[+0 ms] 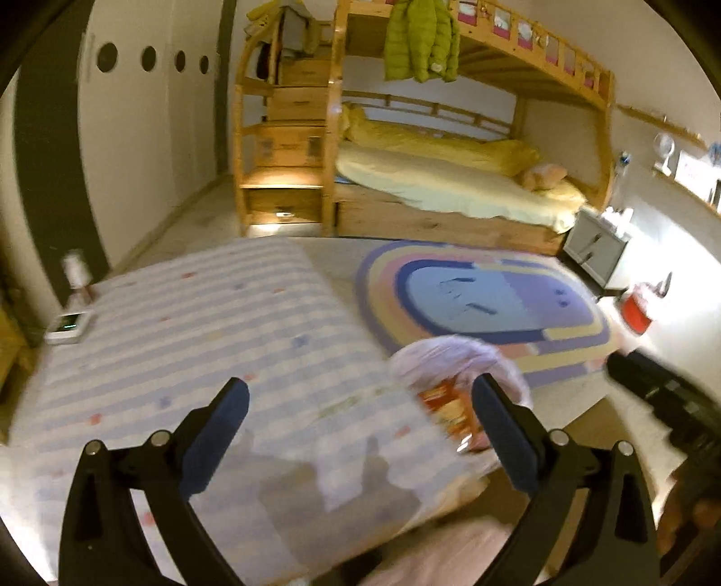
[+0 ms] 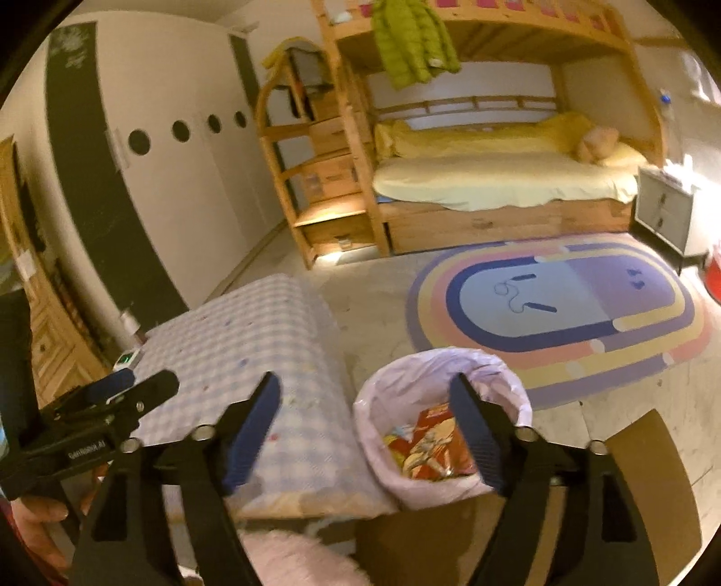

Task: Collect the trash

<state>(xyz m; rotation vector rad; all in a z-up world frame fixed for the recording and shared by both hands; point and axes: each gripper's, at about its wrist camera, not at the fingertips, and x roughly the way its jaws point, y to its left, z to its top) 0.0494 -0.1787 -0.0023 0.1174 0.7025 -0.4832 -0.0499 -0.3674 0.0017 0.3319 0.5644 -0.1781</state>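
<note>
Our right gripper (image 2: 365,428) hangs wide open and empty, the bin (image 2: 444,423) beneath its right finger, wrappers (image 2: 428,446) inside. Our left gripper (image 1: 360,428) gapes empty too, over the table (image 1: 189,324).

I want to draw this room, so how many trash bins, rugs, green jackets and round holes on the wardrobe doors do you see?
Trash bin: 1
Rug: 1
Green jacket: 1
Round holes: 4
Total: 7
</note>
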